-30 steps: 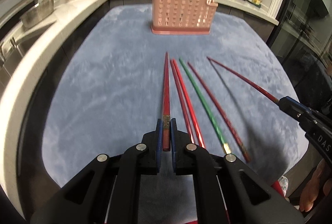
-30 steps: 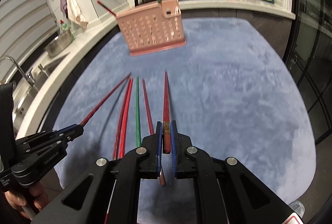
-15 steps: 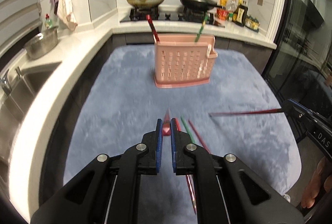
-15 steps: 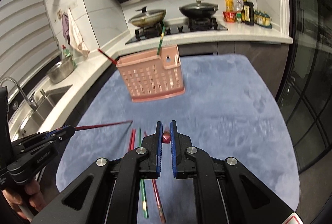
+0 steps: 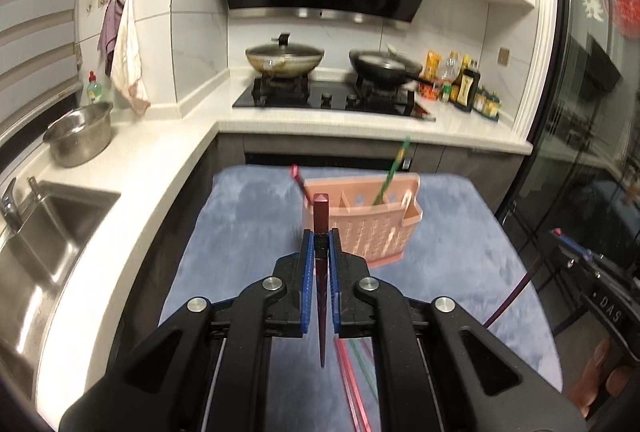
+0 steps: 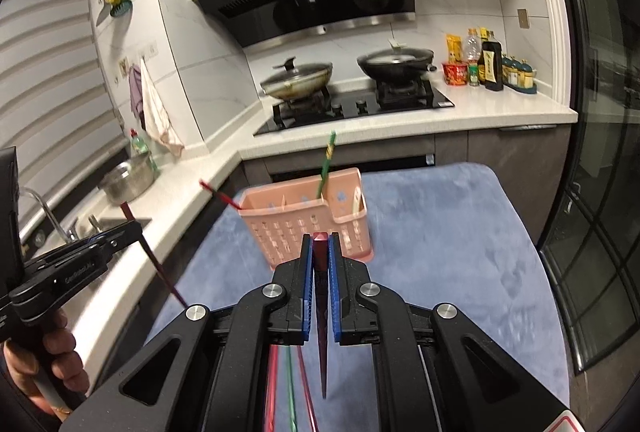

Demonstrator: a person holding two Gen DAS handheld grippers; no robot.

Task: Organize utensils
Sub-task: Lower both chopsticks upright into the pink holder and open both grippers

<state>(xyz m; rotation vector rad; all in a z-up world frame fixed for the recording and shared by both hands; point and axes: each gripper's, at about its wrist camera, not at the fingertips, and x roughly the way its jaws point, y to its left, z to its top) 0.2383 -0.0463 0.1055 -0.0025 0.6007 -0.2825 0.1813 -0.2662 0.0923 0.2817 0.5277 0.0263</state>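
1. Left gripper (image 5: 321, 232): blue-padded fingers pinch a dark red chopstick (image 5: 320, 272) near its thick square end; the stick stands nearly upright between the pads, blunt end above them, thin tip hanging below; seen from the right wrist view, this gripper (image 6: 134, 226) sits at the left edge in a hand (image 6: 44, 364), its stick slanting down to the right.
2. Right gripper (image 6: 320, 234): fingers pressed on a second dark red chopstick (image 6: 321, 312), held the same way, blunt end just above the pads, tip pointing down; from the left wrist view this gripper (image 5: 560, 234) shows at the right edge, its stick hanging down to the left.
3. Pink basket (image 5: 372, 228): perforated, divided into compartments, standing on the blue-grey mat (image 5: 248, 224) toward its far edge; a green chopstick (image 5: 390, 172) leans out of a right-hand compartment; a red chopstick (image 5: 299, 179) leans out over the left end.
4. Loose chopsticks (image 6: 280, 384): red and green sticks lying on the mat below the grippers, partly hidden by the gripper body; well apart from the basket.
5. Background: a lidded wok (image 5: 284, 58) and a dark pan (image 5: 384, 66) on the stove; a steel bowl (image 5: 80, 138) beside the sink (image 5: 44, 228); bottles (image 6: 490, 62) on the white counter.
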